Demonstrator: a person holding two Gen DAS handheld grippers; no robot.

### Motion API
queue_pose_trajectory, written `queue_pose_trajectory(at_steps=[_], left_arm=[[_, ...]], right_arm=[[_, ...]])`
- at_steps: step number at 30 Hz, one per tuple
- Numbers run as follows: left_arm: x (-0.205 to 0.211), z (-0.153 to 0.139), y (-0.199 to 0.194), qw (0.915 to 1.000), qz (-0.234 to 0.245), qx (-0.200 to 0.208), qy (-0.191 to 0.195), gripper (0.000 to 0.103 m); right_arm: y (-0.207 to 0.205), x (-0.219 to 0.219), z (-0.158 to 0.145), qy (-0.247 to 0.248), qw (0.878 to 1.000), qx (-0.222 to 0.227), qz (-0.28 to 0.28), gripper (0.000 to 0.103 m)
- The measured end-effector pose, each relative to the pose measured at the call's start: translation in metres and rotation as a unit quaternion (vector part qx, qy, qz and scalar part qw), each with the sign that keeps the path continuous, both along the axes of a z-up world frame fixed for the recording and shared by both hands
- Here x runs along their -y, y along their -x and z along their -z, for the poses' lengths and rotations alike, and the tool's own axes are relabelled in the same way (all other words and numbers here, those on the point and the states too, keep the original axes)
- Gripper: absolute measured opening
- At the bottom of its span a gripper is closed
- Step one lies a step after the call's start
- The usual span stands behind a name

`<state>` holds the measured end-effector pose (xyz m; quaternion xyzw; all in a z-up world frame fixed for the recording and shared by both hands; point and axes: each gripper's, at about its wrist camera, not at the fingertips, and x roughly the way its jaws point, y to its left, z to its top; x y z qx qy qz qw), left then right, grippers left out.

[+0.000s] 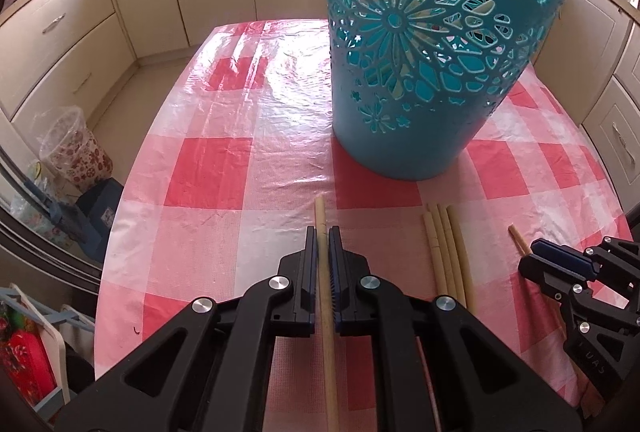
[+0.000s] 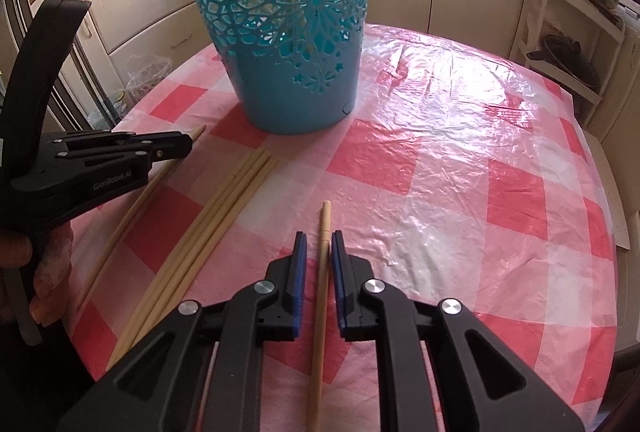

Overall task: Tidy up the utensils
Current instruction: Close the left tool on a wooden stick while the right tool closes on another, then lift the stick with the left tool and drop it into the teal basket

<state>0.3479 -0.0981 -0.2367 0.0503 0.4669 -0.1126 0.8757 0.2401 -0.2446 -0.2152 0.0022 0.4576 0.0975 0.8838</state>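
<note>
A teal cut-out basket [image 1: 424, 72] stands on the checked table; it also shows in the right wrist view [image 2: 288, 44]. My left gripper [image 1: 323, 232] is shut on a pale chopstick [image 1: 321, 212] that runs between its fingers. In the right wrist view the left gripper [image 2: 188, 144] sits at the left, with that chopstick [image 2: 132, 208] under it. My right gripper [image 2: 319, 237] straddles another chopstick [image 2: 325, 220] with a small gap on each side. Several chopsticks [image 1: 446, 244] lie side by side between the two grippers, also seen in the right wrist view [image 2: 216, 228].
The table [image 1: 224, 168] has a red and white checked plastic cover. Cream kitchen cabinets [image 1: 80, 32] surround it. A clear bin [image 1: 76, 152] stands on the floor at the left. A shelf unit [image 2: 572, 44] stands to the right.
</note>
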Motion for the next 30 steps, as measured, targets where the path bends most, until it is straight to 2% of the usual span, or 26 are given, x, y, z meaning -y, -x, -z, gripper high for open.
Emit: queue_pose_trajectory(at_steps=[5,22,26,30], left_arm=[[-0.001,-0.001,0.005,1.0000,0.002,-0.001,0.002,0.005],[0.008,-0.011,0.028,0.9995,0.022,0.024,-0.004,0.005],[0.003,-0.020,0.033,0.9990,0.029,0.023,0.026,0.005],[-0.009,-0.047,0.042,0.9944,0.046,0.030,0.090,0.005]], right_arm=[[0.002,0.009,-0.002,-0.014,1.000,0.002,0.012,0.007],[0.002,0.012,-0.002,-0.023,1.000,0.000,0.013,0.007],[0.002,0.014,-0.002,-0.028,1.000,0.000,0.014,0.007],[0.001,0.017,-0.001,-0.037,0.999,-0.002,0.014,0.007]])
